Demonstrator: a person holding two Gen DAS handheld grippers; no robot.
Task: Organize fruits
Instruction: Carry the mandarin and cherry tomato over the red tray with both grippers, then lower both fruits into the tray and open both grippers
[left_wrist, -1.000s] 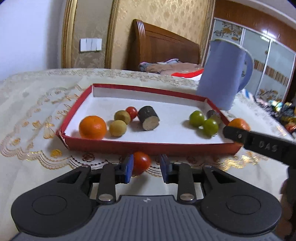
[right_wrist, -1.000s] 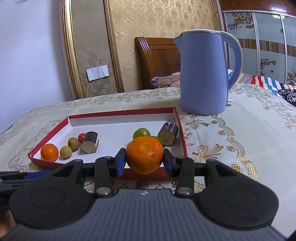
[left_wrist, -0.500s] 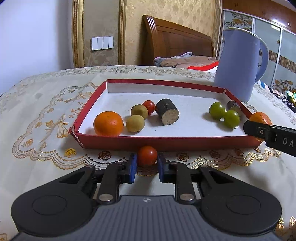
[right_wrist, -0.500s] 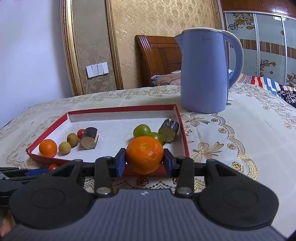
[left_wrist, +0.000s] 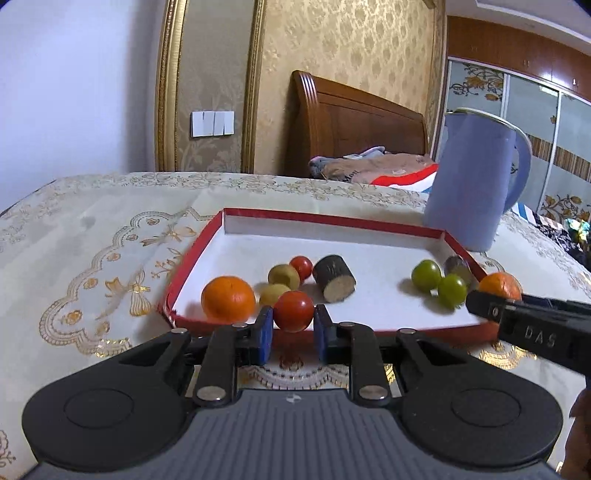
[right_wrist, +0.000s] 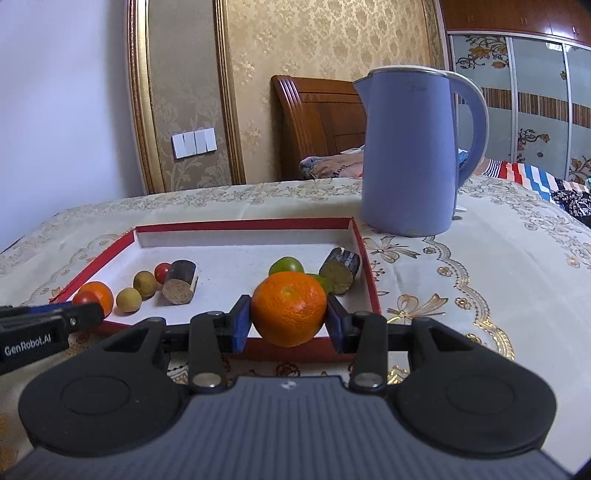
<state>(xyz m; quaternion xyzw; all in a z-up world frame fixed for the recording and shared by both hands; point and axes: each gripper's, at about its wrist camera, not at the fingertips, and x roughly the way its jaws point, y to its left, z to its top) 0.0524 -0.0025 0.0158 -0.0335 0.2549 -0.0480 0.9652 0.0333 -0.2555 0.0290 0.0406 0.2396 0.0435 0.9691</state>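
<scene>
Holding a small red tomato (left_wrist: 293, 311) in my left gripper (left_wrist: 293, 326), blue pads clamped on either side, with the fruit lifted in front of the near wall of the red-rimmed tray (left_wrist: 332, 220). My right gripper (right_wrist: 289, 325) is pinched on a mandarin (right_wrist: 289, 308), poised over the tray's near right corner. I reckon both are carried this way to drop each beside its own kind: on the tray's left sit another orange (left_wrist: 228, 299), two yellow-brown fruits (left_wrist: 283, 276), a second cherry tomato (left_wrist: 301, 267) and a dark cut stub (left_wrist: 334, 283); on the right, two green fruits (left_wrist: 426, 276) with another stub (right_wrist: 340, 271) hard against the wall. Sorting looks well along, and these two pieces seem the last outside. Beyond the tray stands a blue kettle (right_wrist: 410, 151) on the embroidered cloth (right_wrist: 480, 266). Reading labels now: the right gripper's side shows "DAS" in the left view, and the left gripper's arm reads "GenRobot.AI" in the right view.
</scene>
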